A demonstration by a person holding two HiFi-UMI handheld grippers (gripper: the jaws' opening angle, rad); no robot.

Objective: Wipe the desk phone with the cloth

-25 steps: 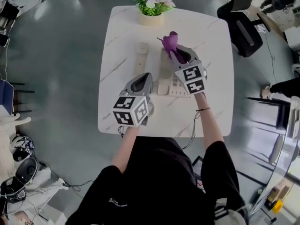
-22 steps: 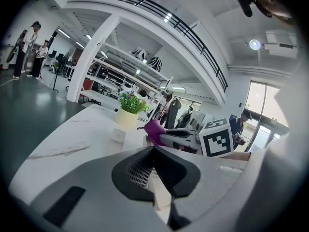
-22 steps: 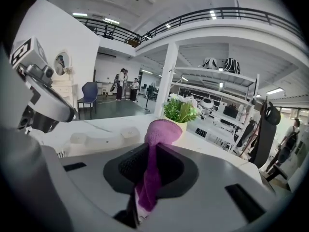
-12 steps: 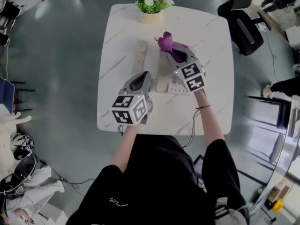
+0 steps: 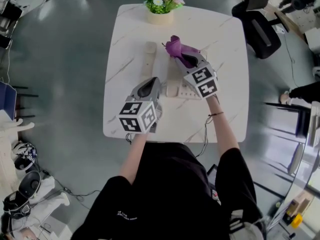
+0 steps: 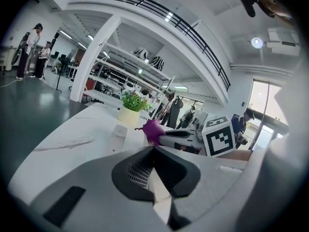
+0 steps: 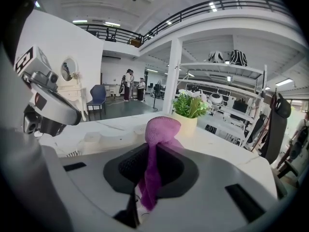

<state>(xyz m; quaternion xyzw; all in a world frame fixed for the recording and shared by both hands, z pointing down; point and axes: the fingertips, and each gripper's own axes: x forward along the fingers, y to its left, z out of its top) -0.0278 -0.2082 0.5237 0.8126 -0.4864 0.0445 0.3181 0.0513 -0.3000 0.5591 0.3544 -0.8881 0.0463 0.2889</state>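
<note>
Head view showed the right gripper [image 5: 186,58], fingers clamped on the purple cloth [image 5: 175,46], at the far end of the beige desk phone [image 5: 173,88] lying mid-table [image 5: 225,49], with its handset [image 5: 150,59] off beside it. The left gripper [image 5: 151,85], fingers closed on nothing, sat just beside the phone. We judged the bunched cloth should be lowered into contact and drawn evenly along the body.
</note>
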